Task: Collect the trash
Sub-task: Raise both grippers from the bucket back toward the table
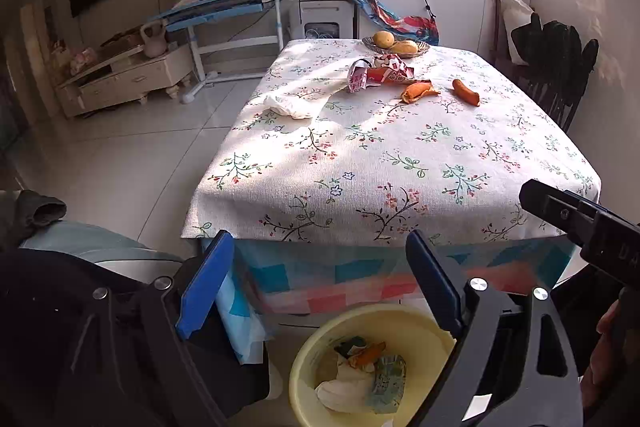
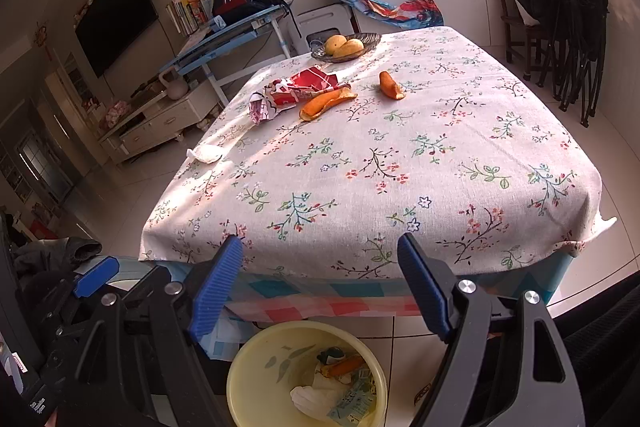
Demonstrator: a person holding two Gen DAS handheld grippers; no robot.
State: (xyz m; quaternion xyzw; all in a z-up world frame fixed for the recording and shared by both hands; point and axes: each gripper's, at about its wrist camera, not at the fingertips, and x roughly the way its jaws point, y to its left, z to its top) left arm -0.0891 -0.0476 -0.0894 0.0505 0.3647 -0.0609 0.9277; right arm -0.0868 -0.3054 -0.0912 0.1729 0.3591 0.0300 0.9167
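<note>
Left wrist view: left gripper (image 1: pixel 320 283) hung over the near table edge, jaws spread wide, nothing between them. Below it on the floor sat the yellow bin (image 1: pixel 372 367), already holding a white tissue, an orange peel scrap and a crumpled greenish wrapper. The right gripper's black body poked in at the right edge of that view.

Right wrist view: right gripper (image 2: pixel 320 287) was also spread wide and empty, above the same bin (image 2: pixel 248 379), just in front of the table.

Trash left on the floral tablecloth (image 2: pixel 400 167): a red-and-white snack wrapper (image 2: pixel 296 91) toward the far left, a long orange peel (image 2: pixel 326 103) touching its right side, a smaller peel piece (image 2: pixel 391 85) further right and apart from it, and a crumpled white tissue (image 2: pixel 206 153) near the left edge. At the far edge stood a dish (image 2: pixel 370 39) with yellow fruit (image 2: pixel 344 45).
</note>
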